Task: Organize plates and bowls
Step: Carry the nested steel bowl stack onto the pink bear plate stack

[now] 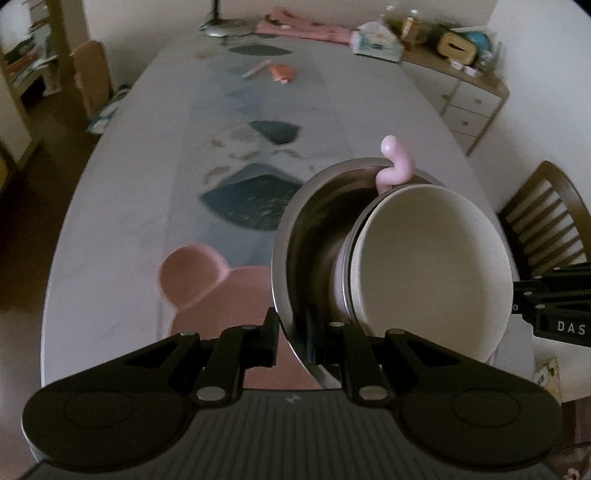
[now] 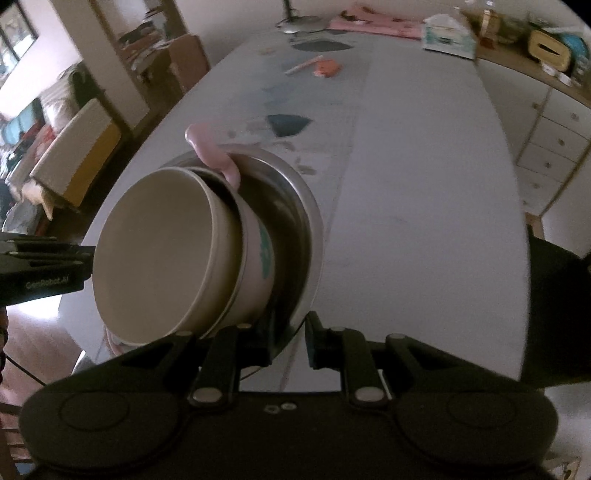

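A steel bowl (image 1: 306,236) hangs tilted above the table (image 1: 110,184), held by its rim from two sides. My left gripper (image 1: 291,339) is shut on its near rim. My right gripper (image 2: 290,339) is shut on the steel bowl (image 2: 295,221) at the opposite rim and shows at the right edge of the left wrist view (image 1: 517,301). Inside it sit stacked white bowls (image 1: 432,266), the lower one (image 2: 255,258) bearing a teal print. A pink spoon handle (image 1: 393,162) curls over the far rim. A pink mouse-eared plate (image 1: 192,277) lies on the table below.
A patterned runner (image 1: 255,206) runs down the table's middle. At the far end are an orange item (image 1: 282,72), a tissue box (image 1: 376,44) and a lamp base (image 1: 225,27). A wooden chair (image 1: 546,221) and a drawer cabinet (image 1: 469,107) stand to the right.
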The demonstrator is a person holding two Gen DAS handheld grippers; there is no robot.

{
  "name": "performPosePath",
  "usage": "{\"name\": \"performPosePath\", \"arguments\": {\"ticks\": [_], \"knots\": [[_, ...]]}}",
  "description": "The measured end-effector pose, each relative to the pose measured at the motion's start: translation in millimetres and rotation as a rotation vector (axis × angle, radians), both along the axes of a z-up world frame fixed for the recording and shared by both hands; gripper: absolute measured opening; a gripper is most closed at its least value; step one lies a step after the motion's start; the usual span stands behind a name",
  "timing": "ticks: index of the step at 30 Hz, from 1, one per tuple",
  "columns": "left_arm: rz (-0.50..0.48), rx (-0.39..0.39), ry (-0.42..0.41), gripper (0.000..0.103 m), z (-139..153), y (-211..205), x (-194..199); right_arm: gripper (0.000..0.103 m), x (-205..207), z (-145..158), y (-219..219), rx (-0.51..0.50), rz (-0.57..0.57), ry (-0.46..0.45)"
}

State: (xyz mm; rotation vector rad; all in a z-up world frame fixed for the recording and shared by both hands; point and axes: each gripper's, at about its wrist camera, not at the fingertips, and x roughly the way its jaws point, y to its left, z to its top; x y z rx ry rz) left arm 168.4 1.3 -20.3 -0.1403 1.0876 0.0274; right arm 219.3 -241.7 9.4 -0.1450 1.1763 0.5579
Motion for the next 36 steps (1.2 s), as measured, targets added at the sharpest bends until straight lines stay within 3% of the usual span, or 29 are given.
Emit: {"name": "performPosePath", "arguments": {"ticks": [14,36], "knots": [[0.125,0.017,0.050,0.013,-26,60,-38,0.017,-14,-34,74,-0.004,0.115,0.065],[0.145,0.019,0.080,0.013,-65,66,-42,0.017,-24,-67,89,-0.046,0.117,0.104]]}}
